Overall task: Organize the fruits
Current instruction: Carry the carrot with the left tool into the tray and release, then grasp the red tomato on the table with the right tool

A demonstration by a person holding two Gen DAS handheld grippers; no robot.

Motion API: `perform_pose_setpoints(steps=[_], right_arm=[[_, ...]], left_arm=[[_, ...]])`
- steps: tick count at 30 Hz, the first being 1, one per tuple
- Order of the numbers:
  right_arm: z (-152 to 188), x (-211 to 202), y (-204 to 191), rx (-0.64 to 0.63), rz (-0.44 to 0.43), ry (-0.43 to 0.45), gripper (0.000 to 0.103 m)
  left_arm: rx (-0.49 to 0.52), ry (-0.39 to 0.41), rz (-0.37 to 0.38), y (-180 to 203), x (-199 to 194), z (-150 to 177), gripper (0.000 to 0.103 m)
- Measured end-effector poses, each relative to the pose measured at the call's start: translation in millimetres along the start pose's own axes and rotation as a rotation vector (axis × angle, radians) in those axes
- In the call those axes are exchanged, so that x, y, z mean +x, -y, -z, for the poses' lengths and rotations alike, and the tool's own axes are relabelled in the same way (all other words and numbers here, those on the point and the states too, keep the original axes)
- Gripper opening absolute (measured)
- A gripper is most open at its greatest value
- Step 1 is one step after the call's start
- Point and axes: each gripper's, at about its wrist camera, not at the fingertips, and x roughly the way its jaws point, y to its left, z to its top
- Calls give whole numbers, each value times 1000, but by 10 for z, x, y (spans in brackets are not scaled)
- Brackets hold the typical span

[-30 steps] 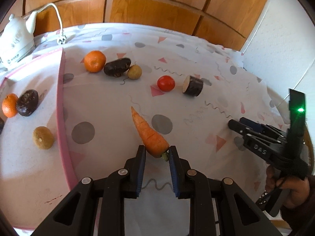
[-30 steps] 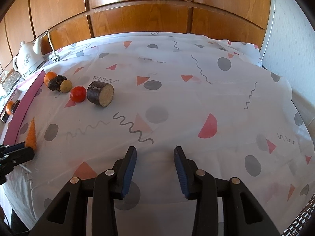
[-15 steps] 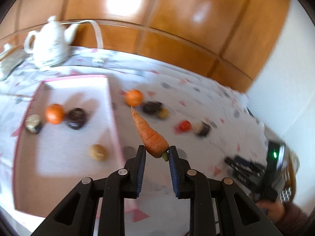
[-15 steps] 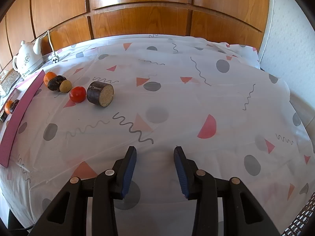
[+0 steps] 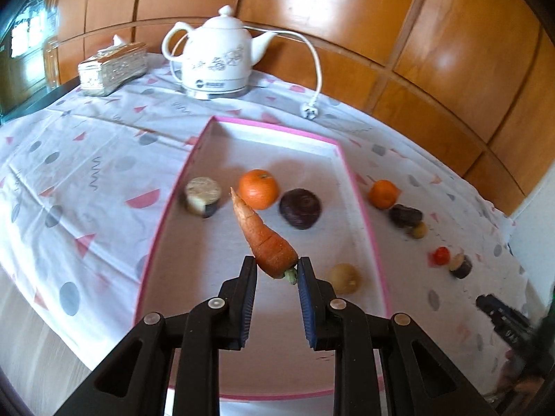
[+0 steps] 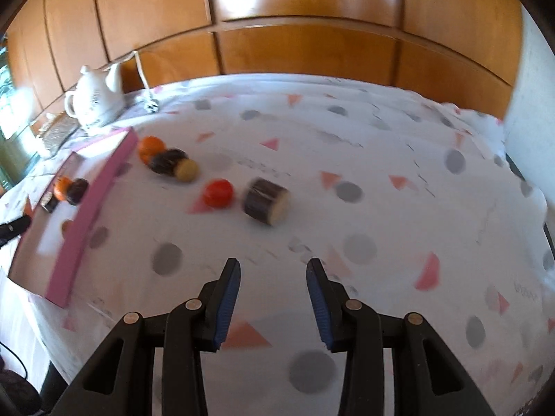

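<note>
My left gripper (image 5: 276,267) is shut on the thick end of an orange carrot (image 5: 263,231) and holds it in the air above the pink-rimmed tray (image 5: 360,197). In the tray lie an orange (image 5: 258,189), a dark purple fruit (image 5: 300,208), a cut purple piece (image 5: 203,196) and a small brown fruit (image 5: 343,278). My right gripper (image 6: 273,277) is open and empty above the cloth. Ahead of it lie a red tomato (image 6: 218,192), a cut purple log (image 6: 265,201), an orange (image 6: 151,146), a dark fruit (image 6: 166,162) and a small yellow fruit (image 6: 186,170).
A white electric kettle (image 5: 216,59) with its cord and plug (image 5: 308,111) stands behind the tray, next to a silver tissue box (image 5: 112,64). Wooden panelling closes the back. The patterned tablecloth (image 6: 381,187) drops off at the near and left edges.
My left gripper has lifted the carrot off the cloth and swung it left, over the tray. My right gripper has shifted and turned left, so the tray now shows in its view.
</note>
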Motion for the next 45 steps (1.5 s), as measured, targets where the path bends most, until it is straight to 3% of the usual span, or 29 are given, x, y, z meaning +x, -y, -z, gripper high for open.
perform_pose_setpoints(steps=[8, 18, 27, 41, 45], right_arm=[[-358, 84, -370, -120, -54, 26, 40], [-592, 455, -592, -231, -50, -31, 40], [-670, 813, -630, -285, -3, -121, 40], [-569, 891, -612, -279, -26, -134, 32], [-568, 879, -637, -278, -21, -132, 32]], left_arm=[[-11, -12, -29, -70, 35, 55, 24], [-1, -14, -45, -63, -6, 98, 24], [-10, -10, -80, -82, -70, 125, 49], [-17, -9, -89, -69, -107, 148, 54], [-19, 27, -109, -58, -196, 146, 65]])
